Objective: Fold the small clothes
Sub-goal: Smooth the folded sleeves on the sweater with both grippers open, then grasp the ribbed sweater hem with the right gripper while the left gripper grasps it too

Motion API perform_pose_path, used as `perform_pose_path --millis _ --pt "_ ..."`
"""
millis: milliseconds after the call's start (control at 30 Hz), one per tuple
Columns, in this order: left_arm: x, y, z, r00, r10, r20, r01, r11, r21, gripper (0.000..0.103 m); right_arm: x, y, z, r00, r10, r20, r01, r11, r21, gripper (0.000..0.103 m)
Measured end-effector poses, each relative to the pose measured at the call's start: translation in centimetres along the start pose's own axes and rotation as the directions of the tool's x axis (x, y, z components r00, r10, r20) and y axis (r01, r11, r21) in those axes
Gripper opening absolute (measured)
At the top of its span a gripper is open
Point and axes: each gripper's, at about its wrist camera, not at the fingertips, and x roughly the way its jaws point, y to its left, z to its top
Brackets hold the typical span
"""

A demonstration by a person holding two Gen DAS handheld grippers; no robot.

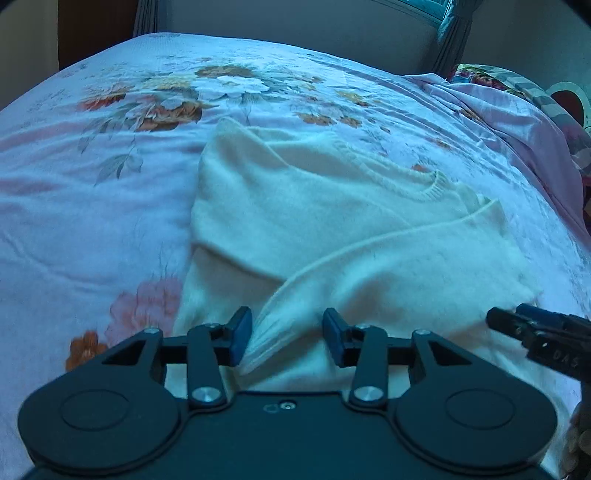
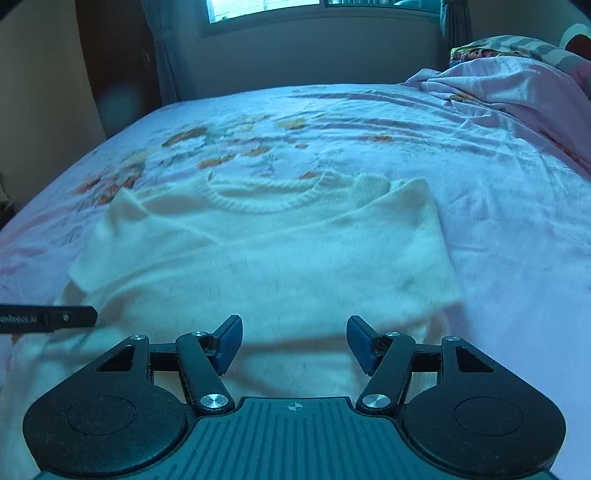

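A cream knitted sweater (image 1: pixel 332 229) lies flat on the bed with its ribbed neckline at the far end and both sleeves folded in across the body. It also shows in the right wrist view (image 2: pixel 266 266). My left gripper (image 1: pixel 287 338) is open and empty, just above the sweater's near hem, over the folded sleeve edge. My right gripper (image 2: pixel 294 341) is open and empty above the hem further right; it shows at the right edge of the left wrist view (image 1: pixel 532 325). The left gripper's finger shows at the left edge of the right wrist view (image 2: pixel 55 319).
The bed is covered with a pale pink floral sheet (image 1: pixel 110 206). A crumpled pink blanket (image 2: pixel 517 92) and patterned pillows (image 1: pixel 517 85) lie at the far right. A wall with a window (image 2: pixel 266 7) and curtains stands behind the bed.
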Motion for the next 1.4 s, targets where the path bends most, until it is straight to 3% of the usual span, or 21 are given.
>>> perform_pose_path --millis 33,100,233,333,533,633,900,1233,1400 --pt "-0.5 -0.2 -0.7 1.0 0.015 0.0 -0.015 1.0 0.022 0.041 0.3 0.4 -1.1 0.999 -0.014 -0.045 0.013 1.0 -0.024 0.062" --pt "-1.4 -0.3 -2.2 1.0 0.031 -0.002 -0.031 0.999 0.045 0.043 -0.7 1.2 -2.3 0.998 -0.046 -0.035 0.044 0.997 -0.06 0.062" --pt "-3.3 -0.3 -4.4 0.999 0.037 -0.009 -0.036 0.998 0.05 0.043 -4.4 1.3 -3.8 1.0 0.004 0.005 -0.005 1.0 0.012 0.063" --pt "-4.4 -0.3 -5.8 0.999 0.041 -0.012 -0.04 0.998 0.048 0.044 -5.2 2.2 -6.8 0.998 -0.008 -0.067 0.005 0.999 -0.039 0.063" --pt "-6.6 -0.3 -8.3 0.999 0.05 -0.017 -0.049 0.997 0.051 0.046 -9.4 2.3 -9.8 1.0 -0.004 -0.025 0.005 1.0 0.005 0.064" --pt "-7.6 -0.1 -9.5 0.999 0.05 -0.013 -0.05 0.997 0.053 0.047 -10.1 2.3 -11.6 0.998 0.002 -0.067 -0.002 1.0 0.001 0.065" --pt "-10.8 0.5 -13.3 0.999 0.047 0.003 -0.047 0.995 0.091 0.049 -14.1 2.5 -15.4 0.999 -0.016 -0.03 0.016 1.0 0.008 0.068" --pt "-14.3 2.2 -16.7 0.999 0.037 -0.005 -0.037 0.998 0.048 0.05 -18.1 2.6 -19.0 0.999 -0.034 -0.01 0.034 0.999 -0.007 0.068" --pt "-15.7 3.8 -17.9 0.997 0.075 -0.018 -0.075 0.997 0.016 0.051 -19.6 1.3 -20.2 0.999 -0.042 -0.028 0.044 0.998 0.053 0.068"
